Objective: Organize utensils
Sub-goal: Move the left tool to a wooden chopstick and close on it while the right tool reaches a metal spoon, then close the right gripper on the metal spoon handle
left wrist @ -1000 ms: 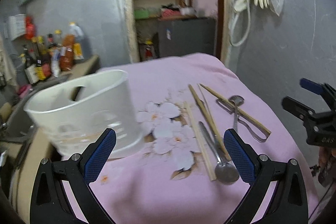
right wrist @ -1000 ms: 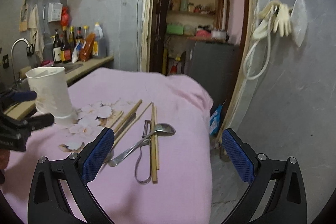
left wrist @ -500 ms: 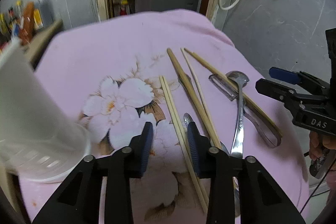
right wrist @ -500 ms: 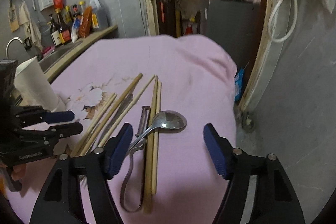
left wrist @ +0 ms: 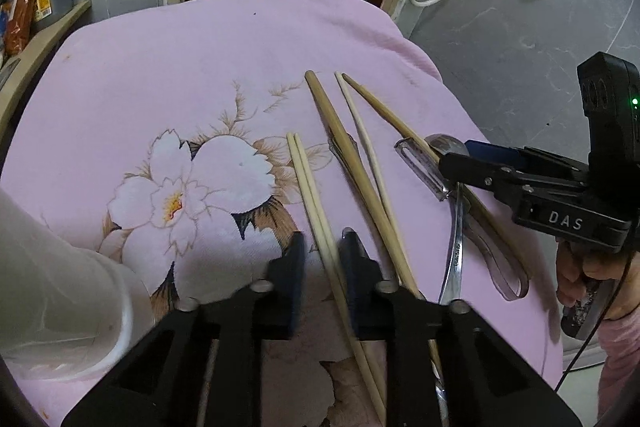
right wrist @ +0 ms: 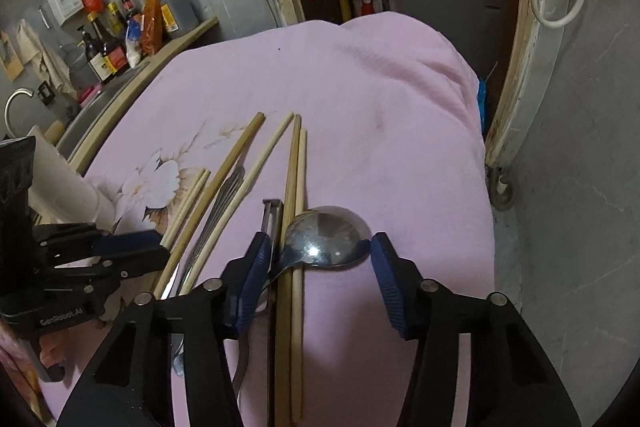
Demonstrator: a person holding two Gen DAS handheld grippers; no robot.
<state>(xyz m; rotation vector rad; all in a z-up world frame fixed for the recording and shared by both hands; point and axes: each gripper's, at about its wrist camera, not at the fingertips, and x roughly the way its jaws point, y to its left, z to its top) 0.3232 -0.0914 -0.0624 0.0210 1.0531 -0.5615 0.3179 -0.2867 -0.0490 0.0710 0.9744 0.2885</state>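
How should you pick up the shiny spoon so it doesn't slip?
Probably best across the spoon bowl's rounded sides, coming from above, as the right gripper is placed now. Its handle slips under the chopstick pair and beside the peeler, so pinching there would likely catch those too.

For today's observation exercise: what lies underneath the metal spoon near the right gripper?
The spoon rests across a pair of wooden chopsticks, with the peeler beside its neck. Below these is the pink cloth. Its handle end is hidden behind the right gripper.
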